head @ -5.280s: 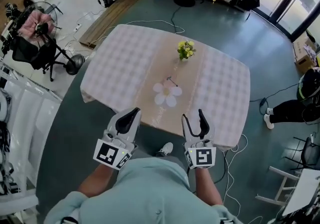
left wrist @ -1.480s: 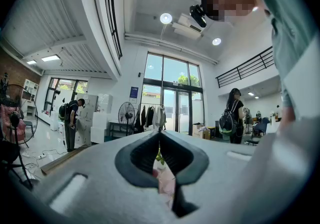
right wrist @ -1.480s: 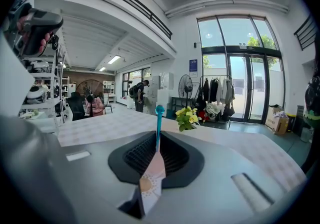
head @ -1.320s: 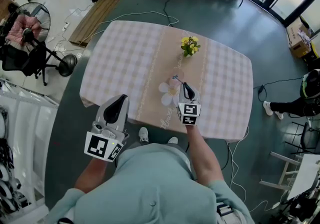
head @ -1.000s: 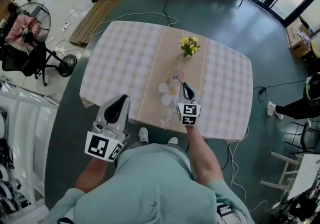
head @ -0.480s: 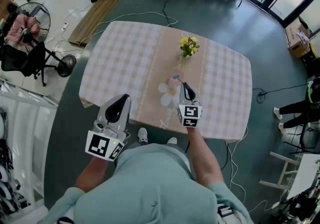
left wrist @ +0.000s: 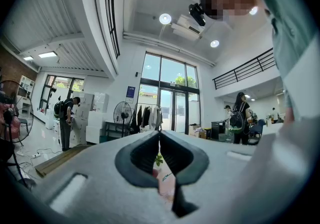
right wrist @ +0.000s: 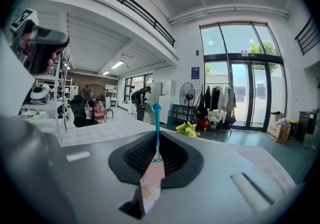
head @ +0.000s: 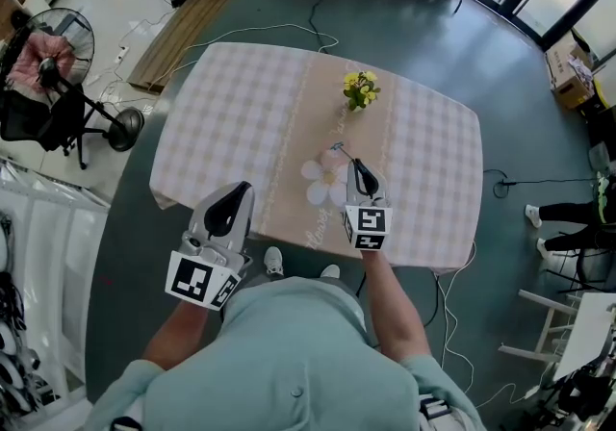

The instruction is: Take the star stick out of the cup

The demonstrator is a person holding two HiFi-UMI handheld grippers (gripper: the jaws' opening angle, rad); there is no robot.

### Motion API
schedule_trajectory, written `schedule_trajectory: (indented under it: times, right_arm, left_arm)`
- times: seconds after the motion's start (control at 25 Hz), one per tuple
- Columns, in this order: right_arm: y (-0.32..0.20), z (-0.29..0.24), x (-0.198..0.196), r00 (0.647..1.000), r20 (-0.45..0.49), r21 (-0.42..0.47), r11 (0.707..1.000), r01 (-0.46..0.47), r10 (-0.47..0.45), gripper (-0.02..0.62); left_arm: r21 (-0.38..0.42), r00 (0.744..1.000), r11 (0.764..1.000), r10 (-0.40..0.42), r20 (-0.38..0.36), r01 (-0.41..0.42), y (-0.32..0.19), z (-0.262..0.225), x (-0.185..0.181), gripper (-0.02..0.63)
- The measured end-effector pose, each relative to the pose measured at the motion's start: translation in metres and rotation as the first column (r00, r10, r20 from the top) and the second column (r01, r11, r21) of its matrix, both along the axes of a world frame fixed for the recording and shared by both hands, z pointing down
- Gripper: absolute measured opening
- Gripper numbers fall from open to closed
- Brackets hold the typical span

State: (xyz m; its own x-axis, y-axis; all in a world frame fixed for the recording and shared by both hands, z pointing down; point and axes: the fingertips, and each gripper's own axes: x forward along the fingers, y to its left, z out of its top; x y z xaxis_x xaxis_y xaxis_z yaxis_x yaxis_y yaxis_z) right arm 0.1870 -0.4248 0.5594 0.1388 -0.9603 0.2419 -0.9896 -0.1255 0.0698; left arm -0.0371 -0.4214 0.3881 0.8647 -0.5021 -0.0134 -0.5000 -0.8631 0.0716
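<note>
1. Overhead, the right gripper [head: 357,165] holds the stick [head: 342,152] over a white flower shape [head: 318,174] near the table's [head: 221,112] front edge, while the left gripper [head: 240,189] idles off it.
2. Close up, the left gripper [left wrist: 159,135] is closed and empty, likely not needed.
3. Close up, the right gripper [right wrist: 157,138] pinches the stick [right wrist: 157,120] by its shaft, probably to lift it.

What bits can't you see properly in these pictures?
- Stick top: right gripper view, too small to show a star.
- Stick's lower end: same view, hidden between the right gripper's shut jaws.
- Cup: head view, too small, partly behind that gripper.
- Table: left gripper view, mostly blocked by the left gripper.
</note>
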Motion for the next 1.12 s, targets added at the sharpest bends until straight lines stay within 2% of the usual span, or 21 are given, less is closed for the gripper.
schedule_trajectory:
  times: [0.28,0.72,1.12]
  right_arm:
    - [0.008,-0.033,0.0,1.0,-0.005,0.053,0.999,-0.011,0.011,0.014]
    - [0.016,-0.065,0.001,0.999,-0.016,0.081,0.996,-0.029,0.03,0.014]
    - [0.028,-0.119,-0.003,0.998,-0.05,0.164,0.986,-0.027,0.036,0.014]
  left_arm:
    - [-0.004,1.0,1.0,0.008,-0.001,-0.008,0.001,-0.002,0.002,0.009]
    - [-0.007,1.0,1.0,0.014,-0.003,-0.014,0.0,-0.001,0.005,0.009]
    - [-0.012,0.999,0.999,0.032,-0.007,-0.032,-0.001,0.001,0.009,0.009]
